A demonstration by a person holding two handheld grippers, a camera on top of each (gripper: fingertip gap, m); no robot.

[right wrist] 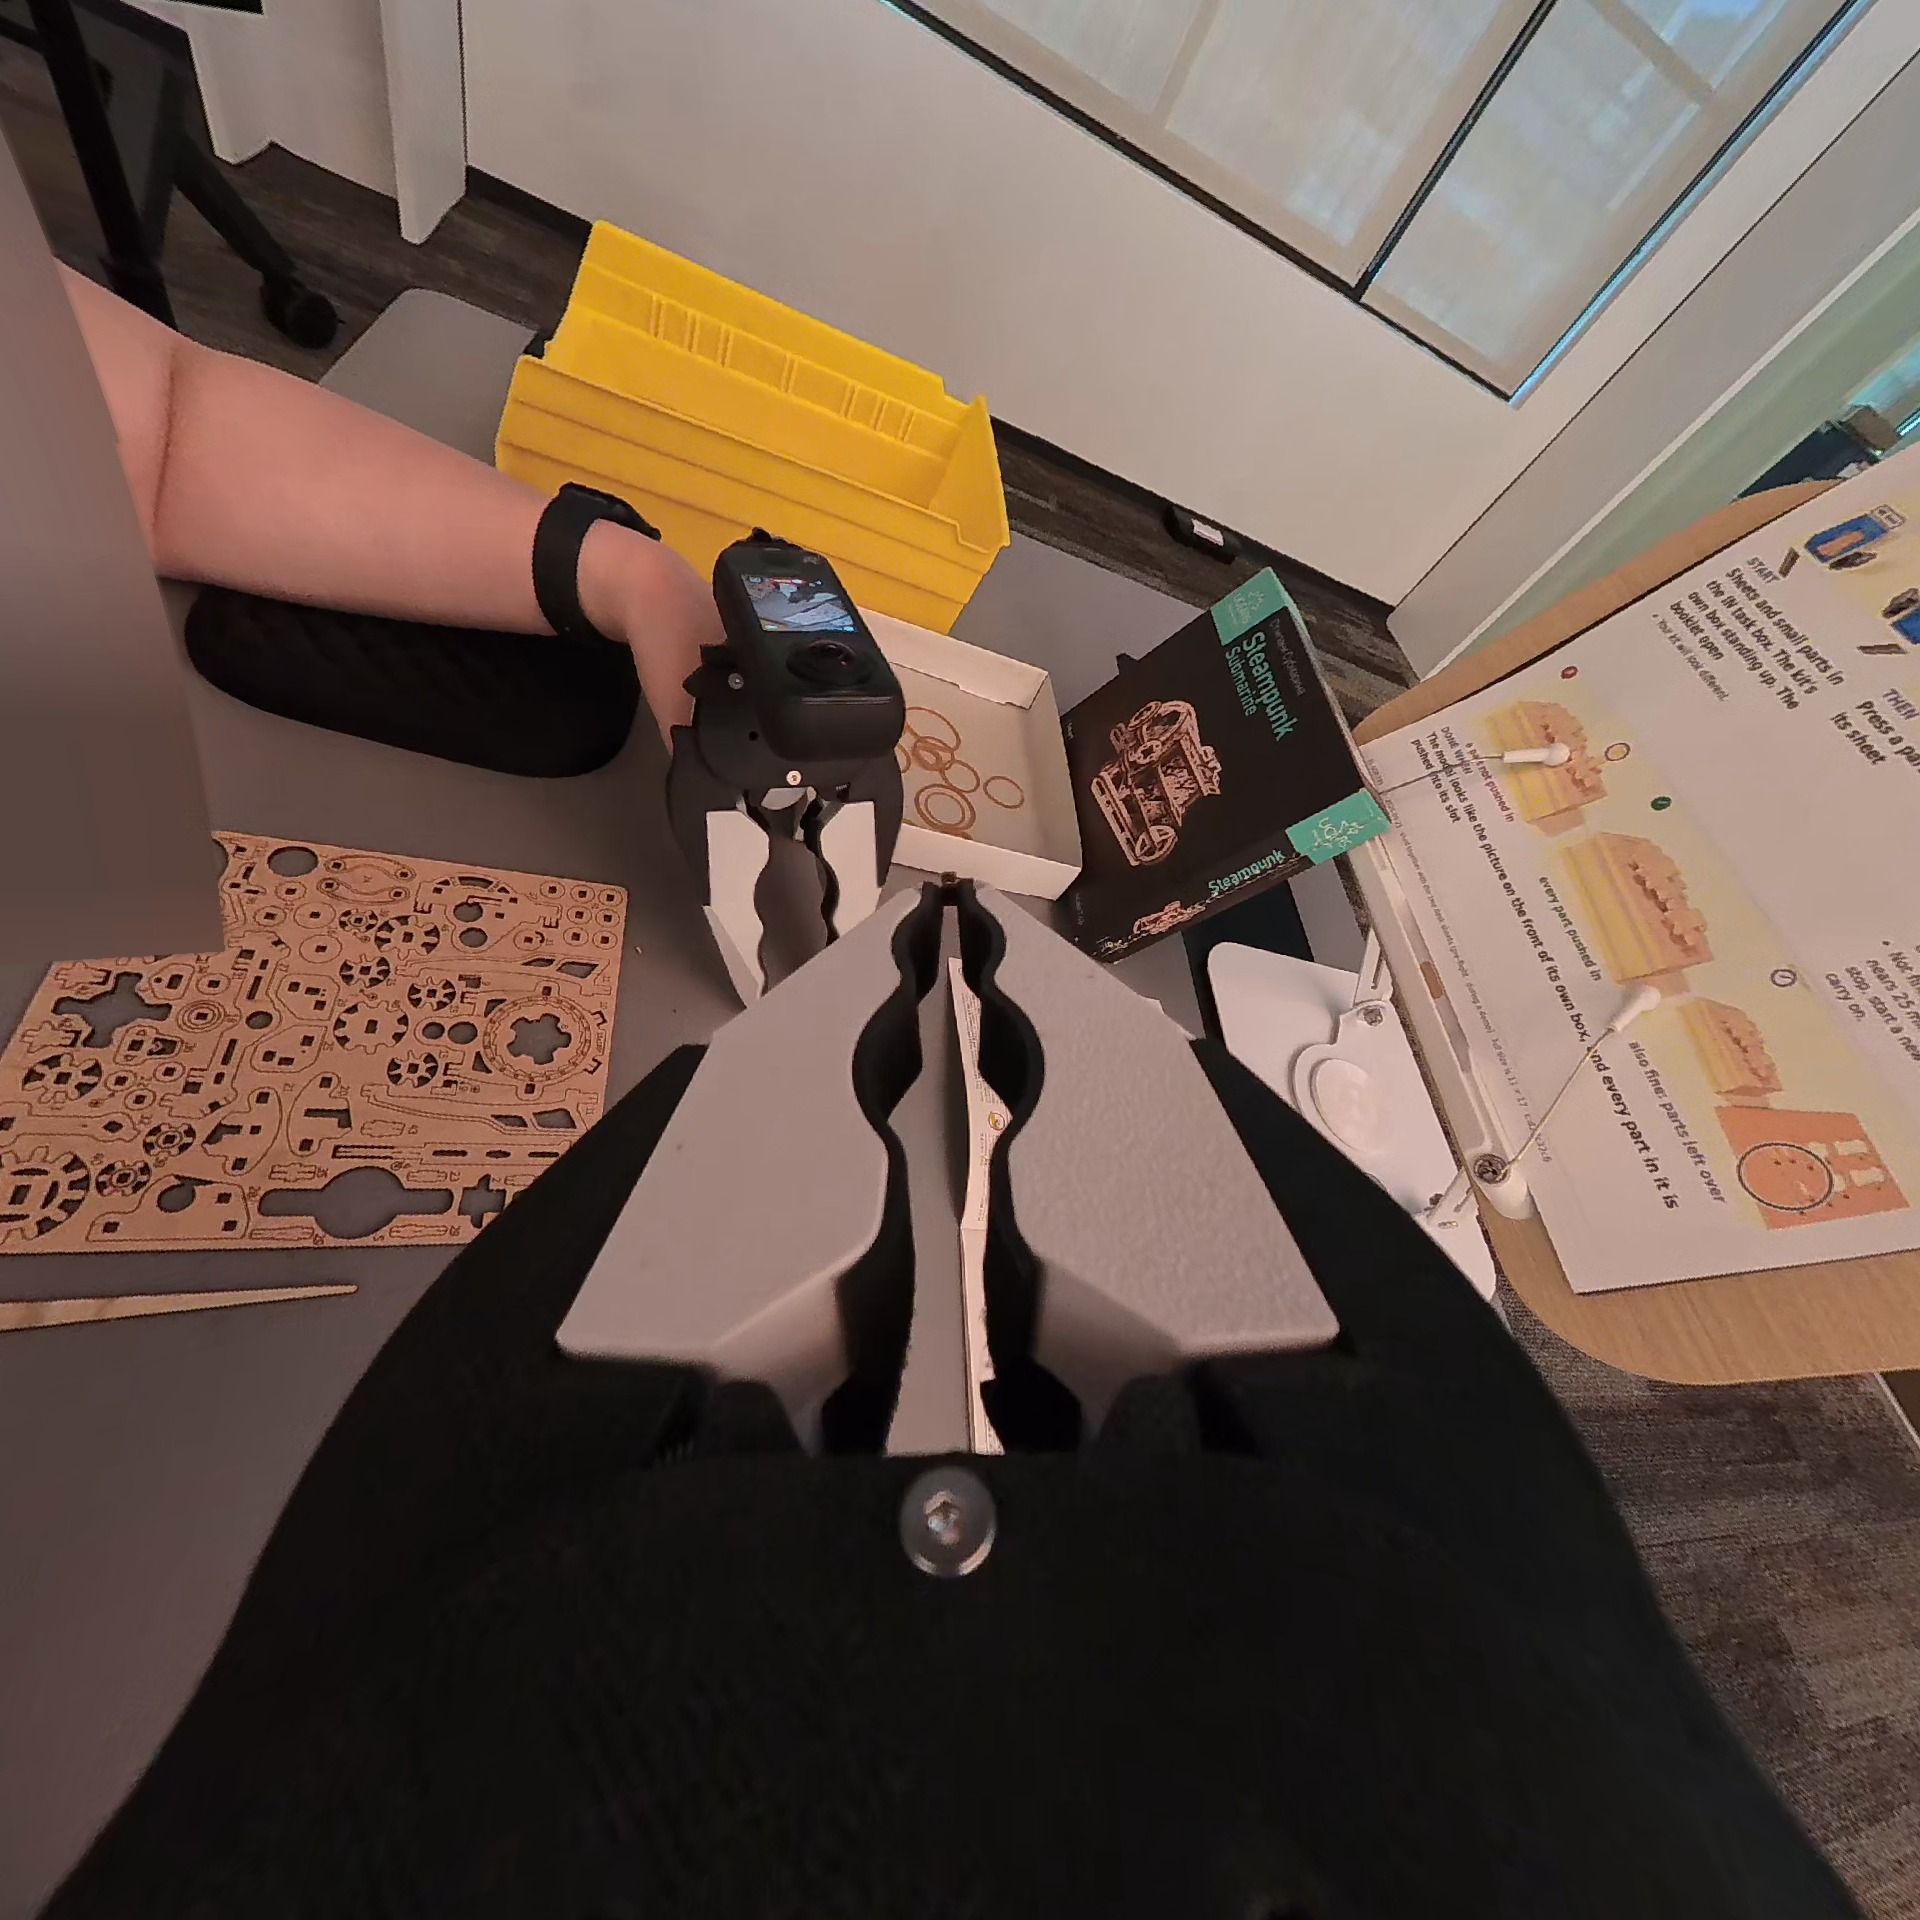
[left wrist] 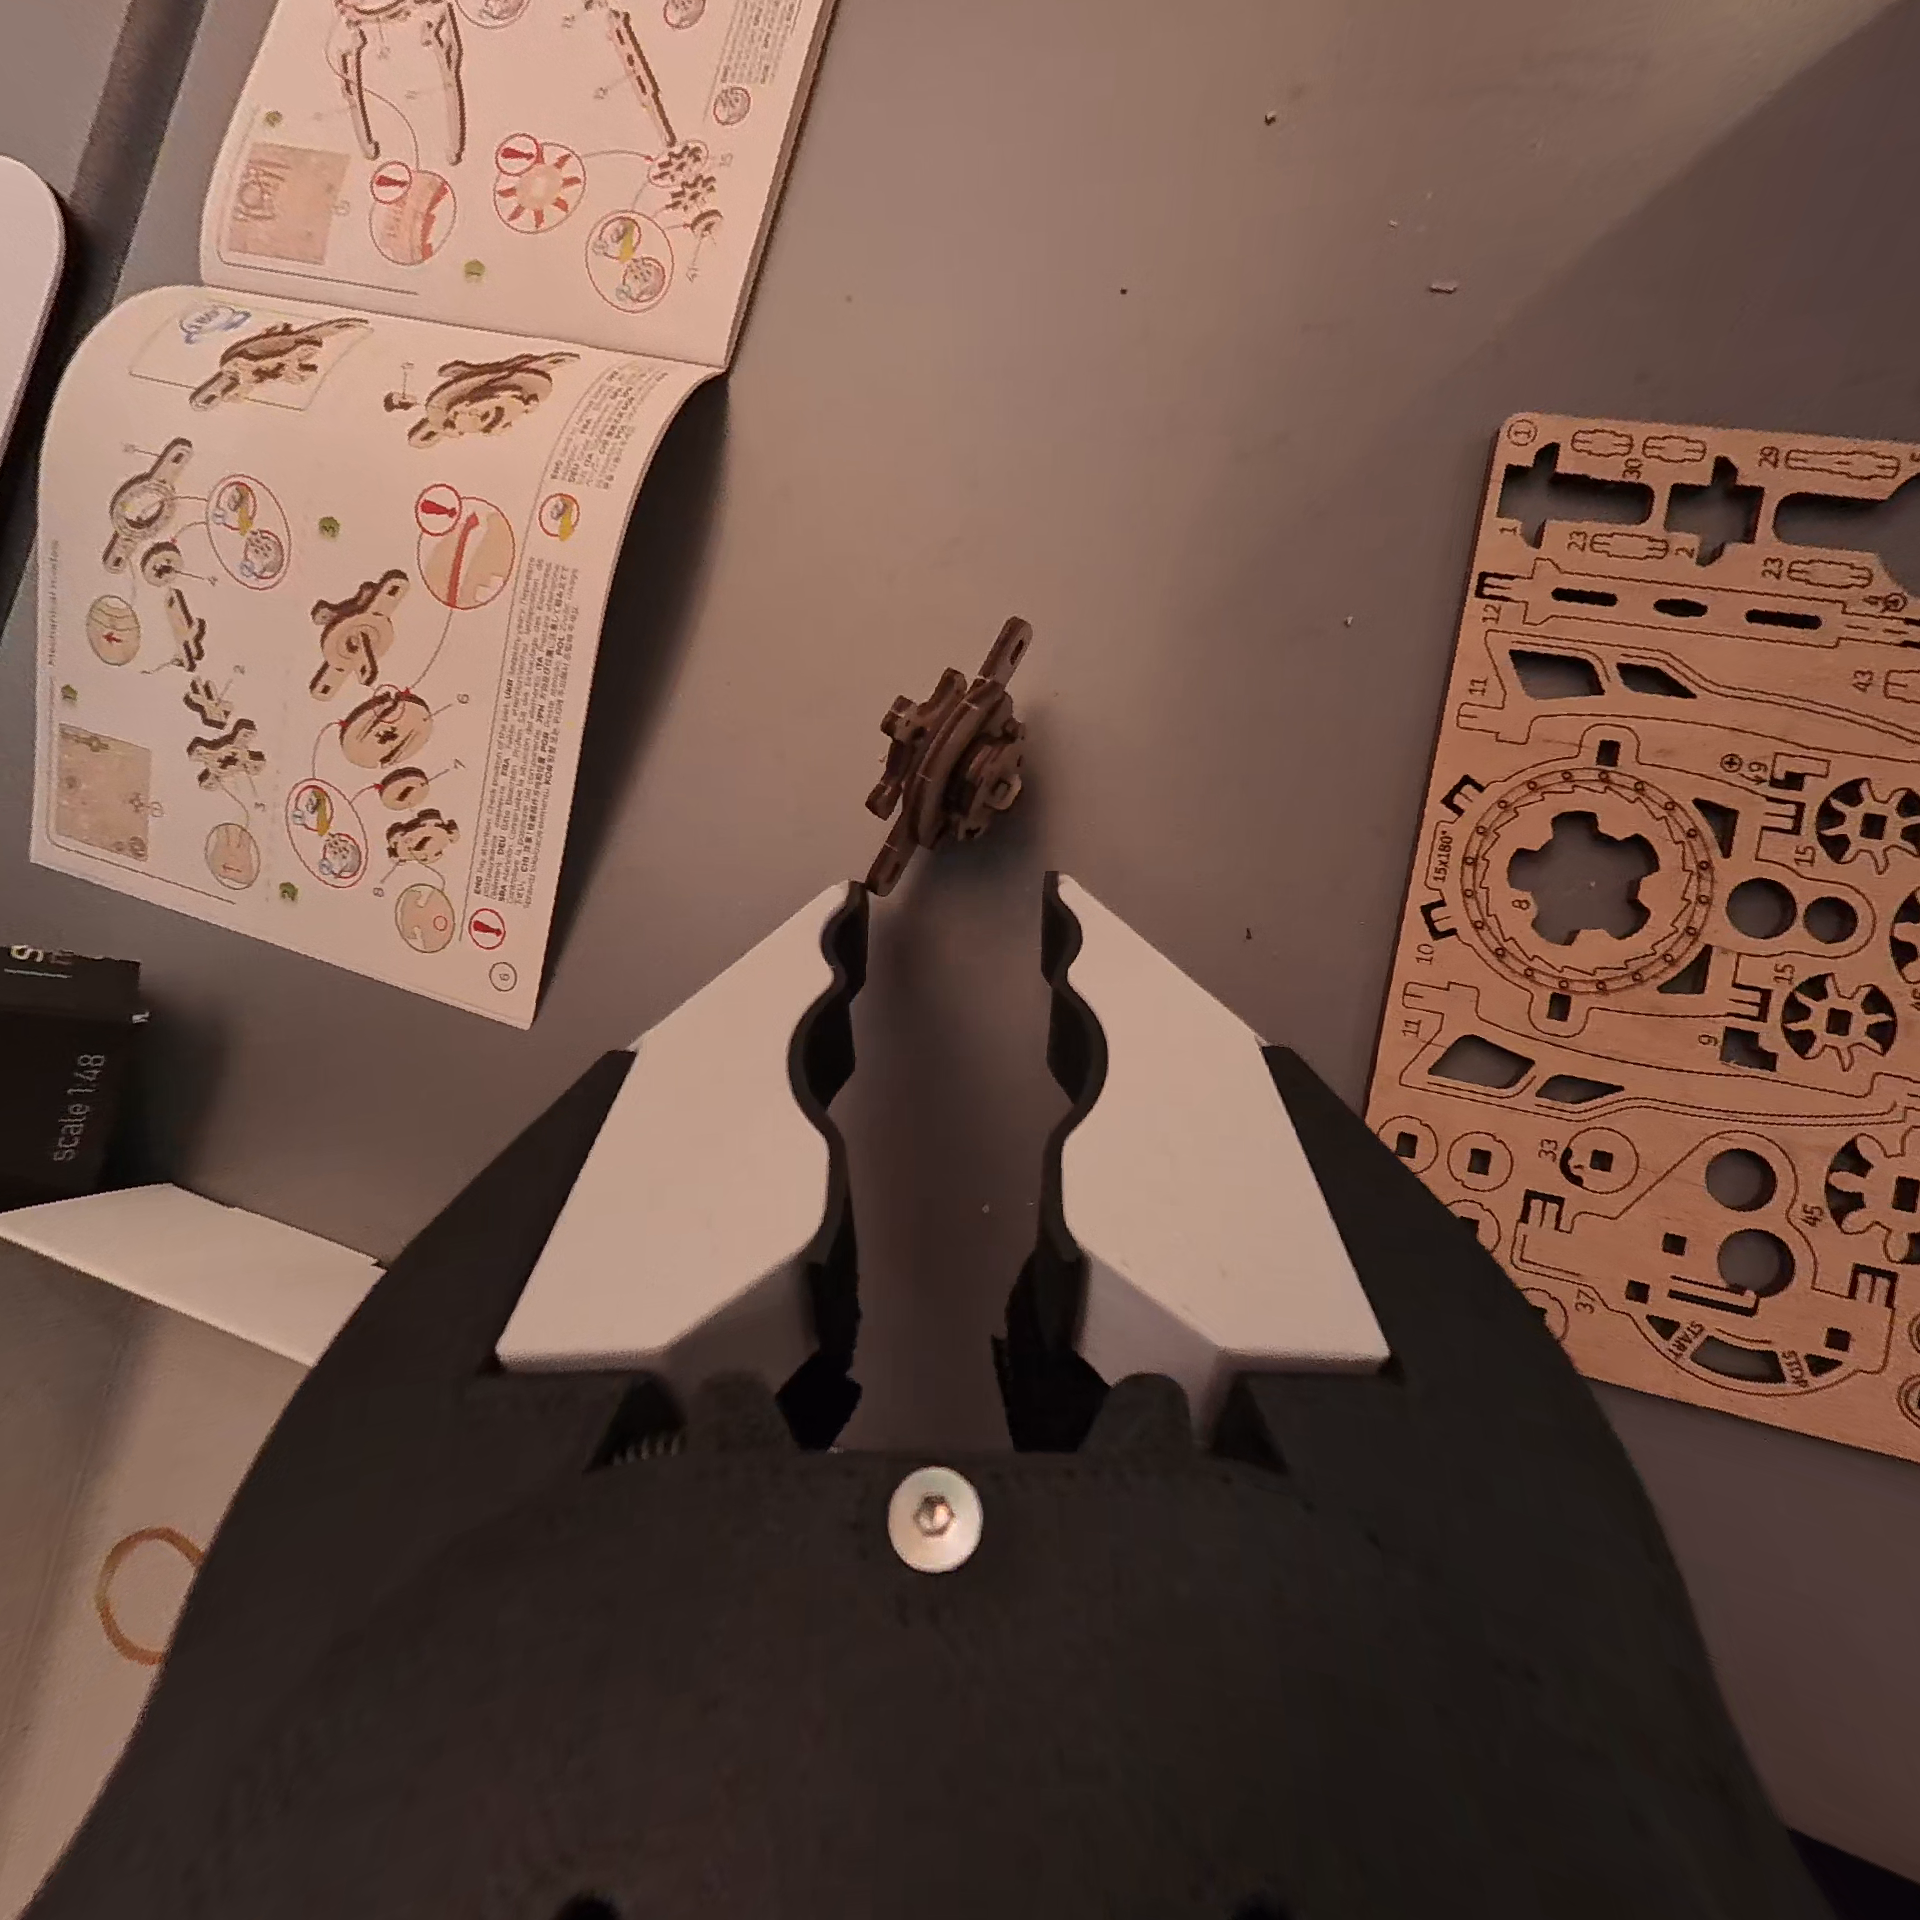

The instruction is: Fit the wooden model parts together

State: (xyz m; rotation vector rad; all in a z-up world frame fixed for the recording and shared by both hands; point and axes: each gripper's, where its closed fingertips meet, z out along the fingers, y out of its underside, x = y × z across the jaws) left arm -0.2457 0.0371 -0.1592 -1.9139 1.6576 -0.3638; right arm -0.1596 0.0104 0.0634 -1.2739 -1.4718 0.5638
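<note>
In the left wrist view a small brown wooden assembly (left wrist: pixel 951 769), a geared hub on a flat arm, lies on the grey table just beyond my left gripper (left wrist: pixel 953 888). That gripper is open and empty, and its left fingertip (left wrist: pixel 847 914) is right by the arm's lower end. My right gripper (right wrist: pixel 951 896) is shut, with a tiny dark wooden part (right wrist: pixel 951 881) pinched at its very tips. The left gripper (right wrist: pixel 795 914) also shows in the right wrist view, pointing down at the table. The assembly is hidden in that view.
A laser-cut wooden parts sheet (left wrist: pixel 1662 935) lies at the right and also shows in the right wrist view (right wrist: pixel 312 1039). An open instruction booklet (left wrist: pixel 312 644) lies at the left. A white tray (right wrist: pixel 1039 862) of rubber bands, the kit box (right wrist: pixel 1216 769), a yellow bin (right wrist: pixel 748 416), a wooden stick (right wrist: pixel 177 1307) and a person's forearm (right wrist: pixel 364 520) are around. One gripper's finger ends stand about 25 cm off the other's.
</note>
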